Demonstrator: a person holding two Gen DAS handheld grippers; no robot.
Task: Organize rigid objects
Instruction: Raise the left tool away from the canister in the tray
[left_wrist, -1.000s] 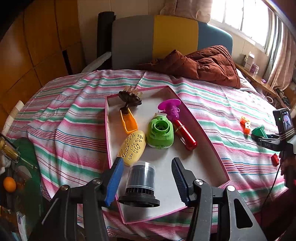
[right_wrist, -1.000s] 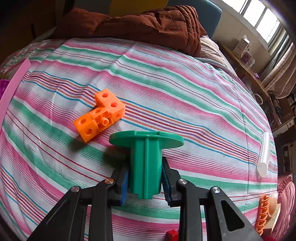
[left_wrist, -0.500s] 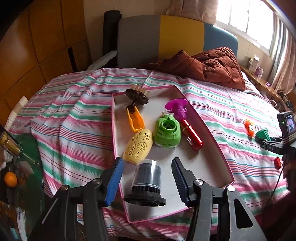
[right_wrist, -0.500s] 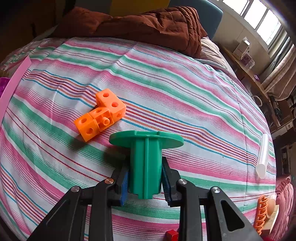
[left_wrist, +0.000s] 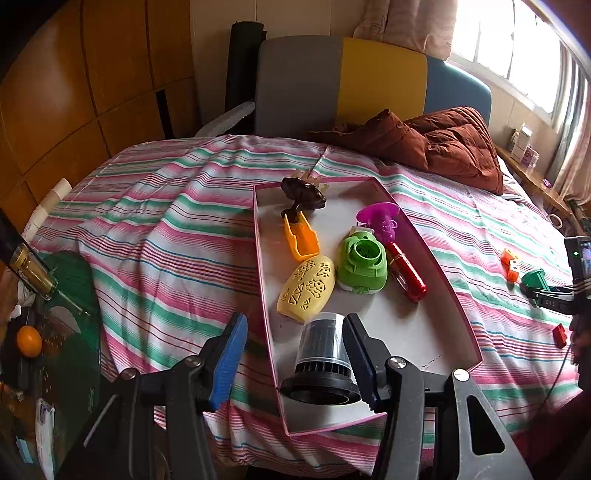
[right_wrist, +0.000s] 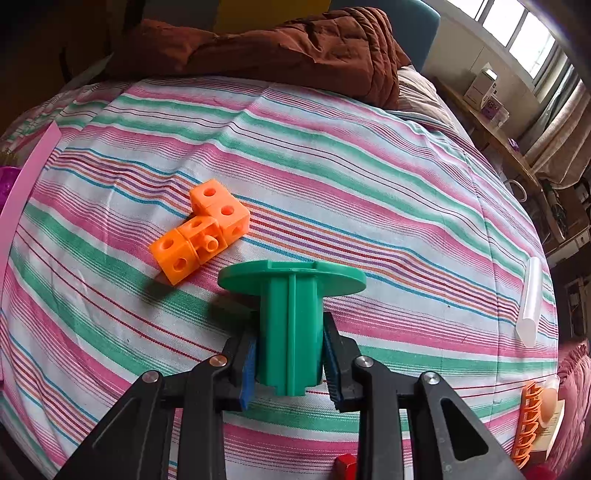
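Fingers first, left to right. Your left gripper (left_wrist: 295, 356) stands spread at the bottom centre of its view; the right-hand blade sits against the black-and-clear cylinder (left_wrist: 322, 363) or just beside it, the blue left pad (left_wrist: 229, 360) is well apart from it, so nothing is pinched. That cylinder stands in the near end of the pink-rimmed tray (left_wrist: 448, 284).

Tray contents, mid-frame, left to right: orange scoop (left_wrist: 301, 238), yellow pierced oval (left_wrist: 307, 288), green round housing (left_wrist: 362, 266), purple figure (left_wrist: 382, 221), red tube (left_wrist: 408, 275).

Your right gripper (right_wrist: 290, 363), bottom centre of its view, pinches the ribbed stem of the green flanged piece (right_wrist: 291, 317); its disc lies toward the striped bedspread (right_wrist: 369, 177).

- Handling: hard plastic, likely light and stiff; flat ribs suit the pads. Hold the stem, not the thin disc.
- Orange cube cluster (right_wrist: 201, 236): left of centre, loose on the cloth, apart from the green piece.
- Hard to make out: whether the disc touches the cloth; the red block (right_wrist: 345, 466) is cut off at the bottom edge; the dark item at the tray's far end is unclear.
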